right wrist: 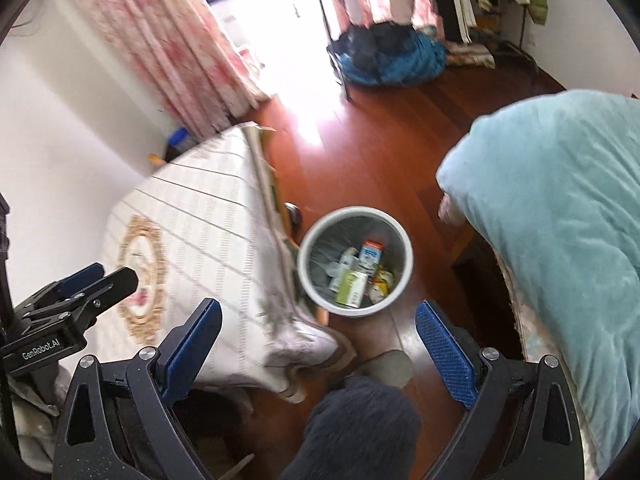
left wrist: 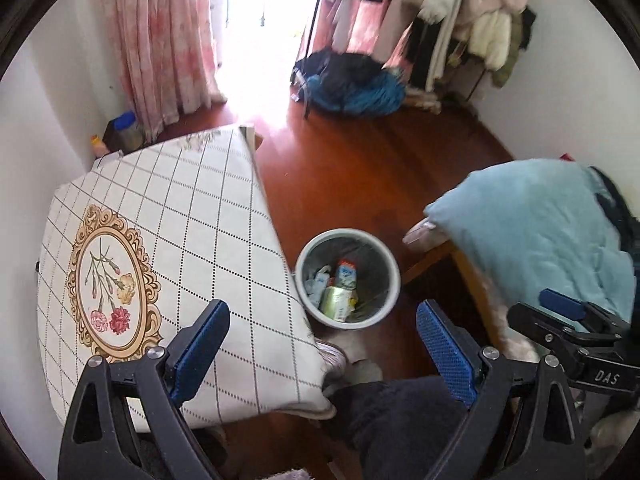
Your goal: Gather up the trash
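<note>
Our left gripper (left wrist: 322, 338) and right gripper (right wrist: 318, 338): jaws wide, holding nothing. Beyond them, on the wood floor (left wrist: 360, 168), the grey bin (left wrist: 347, 278) holds cartons and wrappers, between the tablecloth (left wrist: 180, 216) and blue blanket (left wrist: 532, 224).

"DAS" on right tongs (left wrist: 592, 312) body; "GenRobot.AI" on left tongs (right wrist: 102, 278) body; bin carton print seemingly unreadable

A red-brown wooden floor (left wrist: 360, 168) carries a grey bin (left wrist: 347, 283) (cartons and wrappers inside), standing between a table (left wrist: 168, 248) under a checked, flower-printed cloth and a bed draped with a light blue blanket (left wrist: 532, 232). A blue-black bundle (left wrist: 352, 84) lies farther off.
</note>
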A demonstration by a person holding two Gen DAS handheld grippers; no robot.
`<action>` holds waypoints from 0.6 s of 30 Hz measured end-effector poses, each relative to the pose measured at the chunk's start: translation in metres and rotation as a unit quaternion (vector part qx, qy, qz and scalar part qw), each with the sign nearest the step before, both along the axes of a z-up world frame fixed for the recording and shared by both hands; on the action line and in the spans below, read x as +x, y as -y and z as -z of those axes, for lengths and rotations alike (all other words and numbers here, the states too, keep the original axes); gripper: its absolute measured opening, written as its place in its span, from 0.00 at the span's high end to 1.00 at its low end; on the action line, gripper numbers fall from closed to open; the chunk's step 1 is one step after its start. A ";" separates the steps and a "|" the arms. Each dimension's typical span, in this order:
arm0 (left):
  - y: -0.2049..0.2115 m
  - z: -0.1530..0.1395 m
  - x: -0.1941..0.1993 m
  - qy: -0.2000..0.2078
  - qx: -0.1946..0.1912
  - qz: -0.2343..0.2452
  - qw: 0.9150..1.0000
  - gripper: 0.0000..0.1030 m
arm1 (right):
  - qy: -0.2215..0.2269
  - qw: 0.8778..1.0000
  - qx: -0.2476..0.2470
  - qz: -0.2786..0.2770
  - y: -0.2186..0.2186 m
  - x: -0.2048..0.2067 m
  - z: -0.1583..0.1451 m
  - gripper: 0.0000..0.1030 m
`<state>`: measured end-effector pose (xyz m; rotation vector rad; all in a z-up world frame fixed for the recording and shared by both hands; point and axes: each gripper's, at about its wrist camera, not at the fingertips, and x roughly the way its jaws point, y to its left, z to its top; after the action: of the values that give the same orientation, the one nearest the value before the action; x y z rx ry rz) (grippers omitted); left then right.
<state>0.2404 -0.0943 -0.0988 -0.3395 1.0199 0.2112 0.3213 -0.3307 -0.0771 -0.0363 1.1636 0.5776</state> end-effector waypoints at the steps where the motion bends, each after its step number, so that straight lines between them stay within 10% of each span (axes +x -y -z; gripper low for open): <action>1: 0.001 -0.010 -0.009 0.009 -0.002 0.002 1.000 0.08 | 0.003 1.000 0.008 -0.002 0.002 -0.008 -0.009 0.04; 18: 0.010 -0.092 -0.096 0.105 -0.046 0.030 0.993 0.00 | 0.032 0.994 0.100 -0.038 0.029 -0.097 -0.111 0.00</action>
<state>0.1440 -0.1044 -0.0069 -0.4053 0.8318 0.0715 0.2239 -0.3593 0.0340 0.0718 1.0408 0.7538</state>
